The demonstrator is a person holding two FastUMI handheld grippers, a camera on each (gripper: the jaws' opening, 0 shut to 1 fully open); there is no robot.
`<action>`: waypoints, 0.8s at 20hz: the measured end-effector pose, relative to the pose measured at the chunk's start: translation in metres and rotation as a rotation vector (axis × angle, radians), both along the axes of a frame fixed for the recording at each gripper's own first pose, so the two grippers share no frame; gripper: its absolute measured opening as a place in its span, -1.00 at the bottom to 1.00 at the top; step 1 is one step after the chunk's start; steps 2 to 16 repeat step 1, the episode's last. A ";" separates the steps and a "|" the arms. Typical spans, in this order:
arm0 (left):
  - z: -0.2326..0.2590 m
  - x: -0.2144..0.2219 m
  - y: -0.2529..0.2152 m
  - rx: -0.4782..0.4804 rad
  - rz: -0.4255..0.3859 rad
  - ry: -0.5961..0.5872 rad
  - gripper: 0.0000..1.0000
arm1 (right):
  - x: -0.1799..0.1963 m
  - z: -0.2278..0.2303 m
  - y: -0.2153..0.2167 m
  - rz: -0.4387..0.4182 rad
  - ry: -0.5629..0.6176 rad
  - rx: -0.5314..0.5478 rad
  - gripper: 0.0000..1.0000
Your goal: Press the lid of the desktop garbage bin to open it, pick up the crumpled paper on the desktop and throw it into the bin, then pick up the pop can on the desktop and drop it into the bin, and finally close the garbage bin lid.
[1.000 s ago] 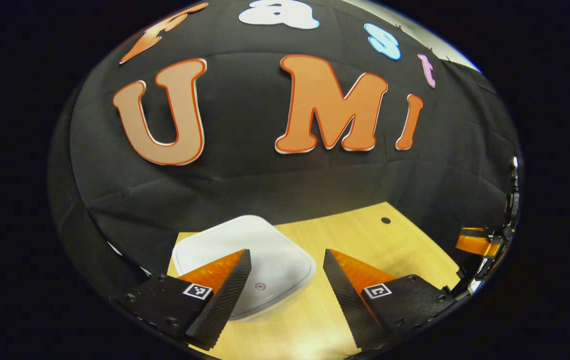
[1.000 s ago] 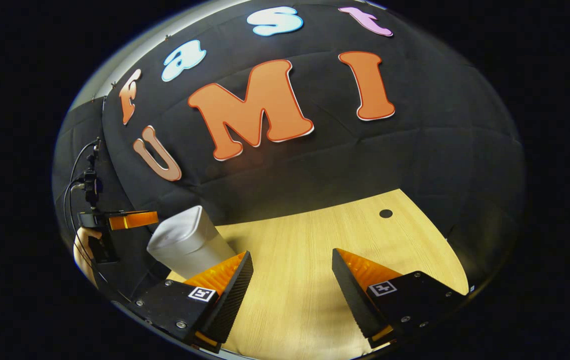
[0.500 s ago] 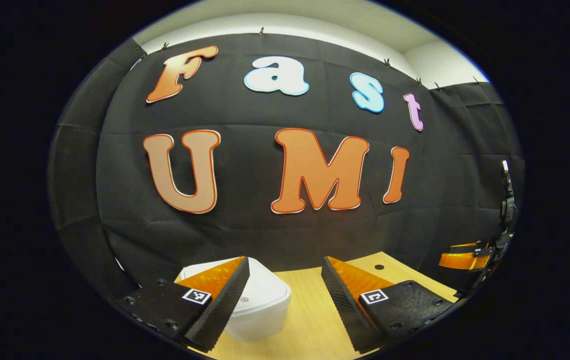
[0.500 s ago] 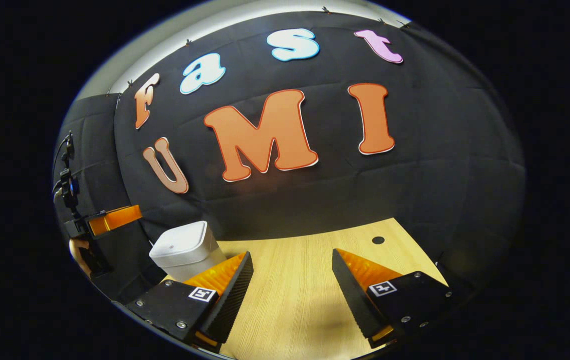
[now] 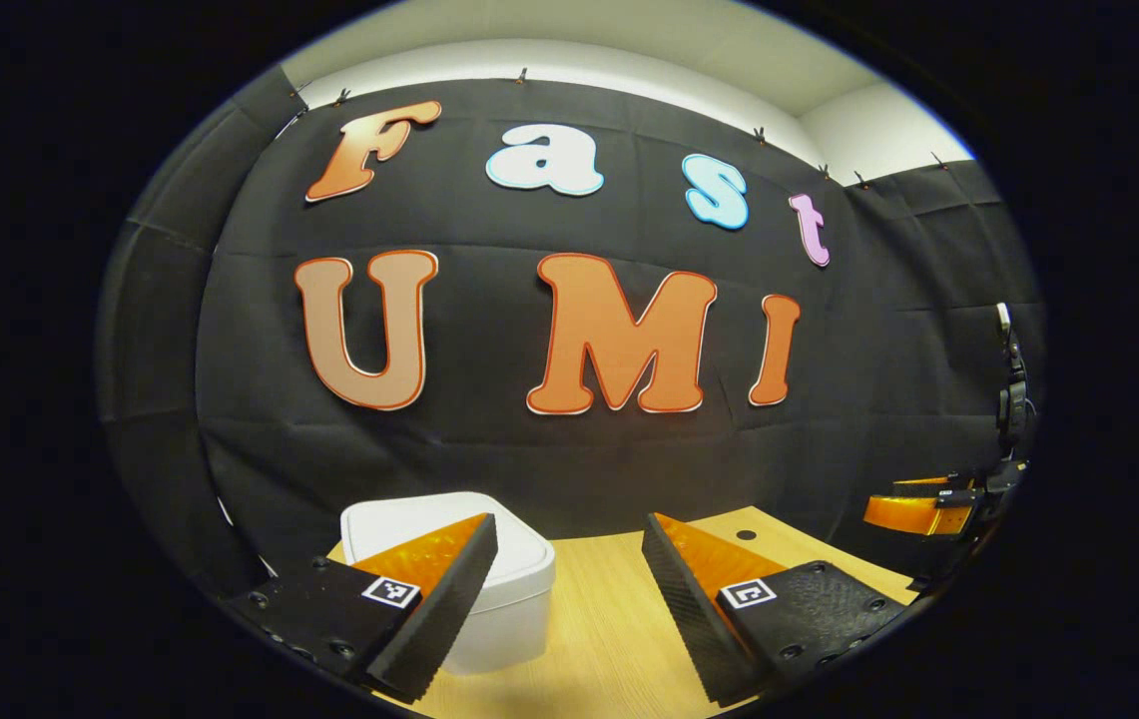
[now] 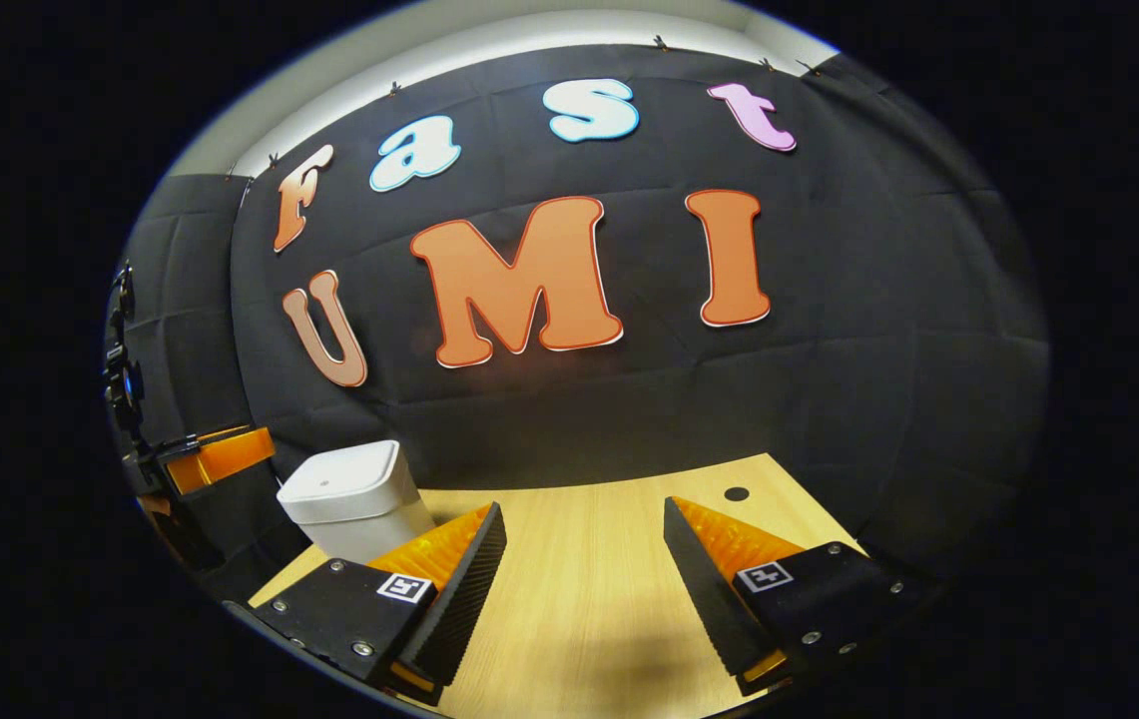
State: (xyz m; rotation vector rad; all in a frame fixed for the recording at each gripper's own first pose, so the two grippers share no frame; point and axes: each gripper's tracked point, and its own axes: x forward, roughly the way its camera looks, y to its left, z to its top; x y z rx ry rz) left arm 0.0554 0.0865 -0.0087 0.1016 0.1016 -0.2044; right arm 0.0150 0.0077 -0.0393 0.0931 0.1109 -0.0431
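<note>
A white garbage bin [image 5: 519, 589] with its lid down stands on the wooden desktop [image 5: 609, 619], just behind my left gripper's left finger. My left gripper [image 5: 564, 599] is open and holds nothing. In the right gripper view the same bin [image 6: 354, 494] stands at the back left of the desktop [image 6: 589, 579], its lid flat and closed. My right gripper [image 6: 579, 589] is open over bare wood, apart from the bin. The other gripper shows at the right edge [image 5: 928, 509] of the left gripper view and at the left edge [image 6: 210, 459] of the right gripper view.
The black cloth wall rises right behind the desk's far edge. A small dark hole [image 6: 736, 493] sits in the desktop near the back right, also visible as a hole [image 5: 747, 534] in the left gripper view.
Both grippers have tilted up and drawn back from the bin, so more wall and less desktop is in view. The bin lid stays down. Both grippers stayed open.
</note>
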 end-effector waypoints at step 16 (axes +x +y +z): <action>-0.006 0.000 -0.001 0.003 0.003 0.022 0.87 | 0.000 -0.001 0.001 0.001 -0.001 -0.013 1.00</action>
